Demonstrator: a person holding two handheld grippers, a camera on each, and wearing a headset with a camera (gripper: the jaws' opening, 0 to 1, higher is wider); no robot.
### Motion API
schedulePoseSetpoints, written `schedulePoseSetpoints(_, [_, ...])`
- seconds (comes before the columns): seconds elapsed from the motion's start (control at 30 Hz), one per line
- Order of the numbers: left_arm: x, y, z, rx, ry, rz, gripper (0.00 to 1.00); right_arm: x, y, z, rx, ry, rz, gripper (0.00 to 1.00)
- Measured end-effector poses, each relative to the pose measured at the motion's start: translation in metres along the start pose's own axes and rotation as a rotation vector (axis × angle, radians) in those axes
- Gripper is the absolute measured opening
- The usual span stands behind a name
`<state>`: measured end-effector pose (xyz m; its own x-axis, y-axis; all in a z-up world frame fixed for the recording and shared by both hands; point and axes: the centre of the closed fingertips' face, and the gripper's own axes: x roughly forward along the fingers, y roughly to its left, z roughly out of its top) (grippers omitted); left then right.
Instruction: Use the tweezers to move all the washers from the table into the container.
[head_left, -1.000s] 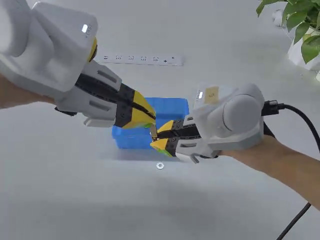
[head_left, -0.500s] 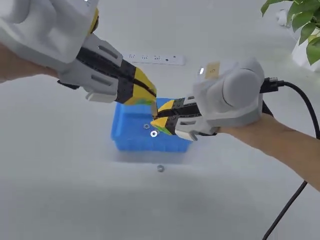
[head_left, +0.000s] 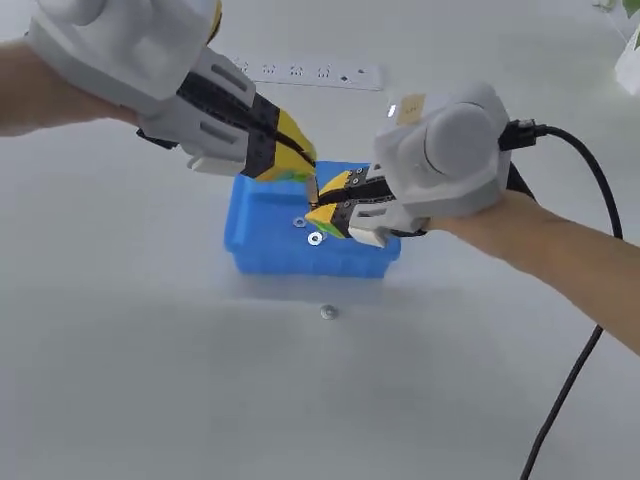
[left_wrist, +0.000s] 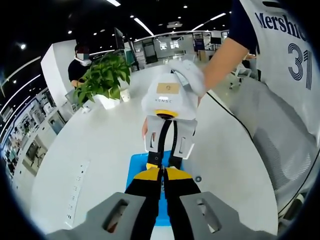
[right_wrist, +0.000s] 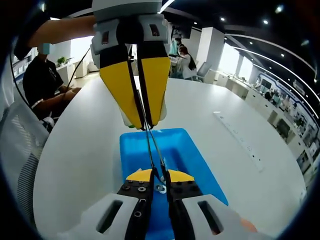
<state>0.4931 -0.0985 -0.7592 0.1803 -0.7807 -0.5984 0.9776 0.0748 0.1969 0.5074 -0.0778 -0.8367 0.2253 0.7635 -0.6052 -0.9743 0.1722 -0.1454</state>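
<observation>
Tweezers (right_wrist: 148, 135) shifted over container (head_left: 270, 262), washer (head_left: 327, 312) outside edge

Wide white round tabletop (head_left: 120, 400) all around! Beyond the left fingers (left_wrist: 146, 200), off to their left, sits a leafy green plant in a white pot (left_wrist: 102, 82). Overhead, a black ceiling (left_wrist: 50, 25) with bright strip lights (left_wrist: 142, 26). Ahead of the right fingers (right_wrist: 137, 196), a white square pillar (right_wrist: 212, 45) and bright windows (right_wrist: 235, 57) (all glare). To their right lies a long white power strip (right_wrist: 240, 137), to their left a grey mesh chair (right_wrist: 20, 160).
</observation>
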Motion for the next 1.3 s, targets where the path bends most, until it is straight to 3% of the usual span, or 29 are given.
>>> schedulePoseSetpoints(0.4, [0.017,0.006,-0.003,-0.021,-0.016,-0.014,0.06,0.005,-0.007,-0.014,0.042,0.025,-0.006,0.11])
schedulePoseSetpoints(0.73, [0.017,0.004,-0.003,-0.029,-0.013,-0.017,0.06,0.004,-0.006,-0.016,0.053,0.029,-0.010,0.11])
schedulePoseSetpoints(1.3, [-0.016,-0.016,0.031,0.020,-0.035,0.009,0.06,-0.028,0.005,0.018,0.004,-0.043,-0.062,0.12])
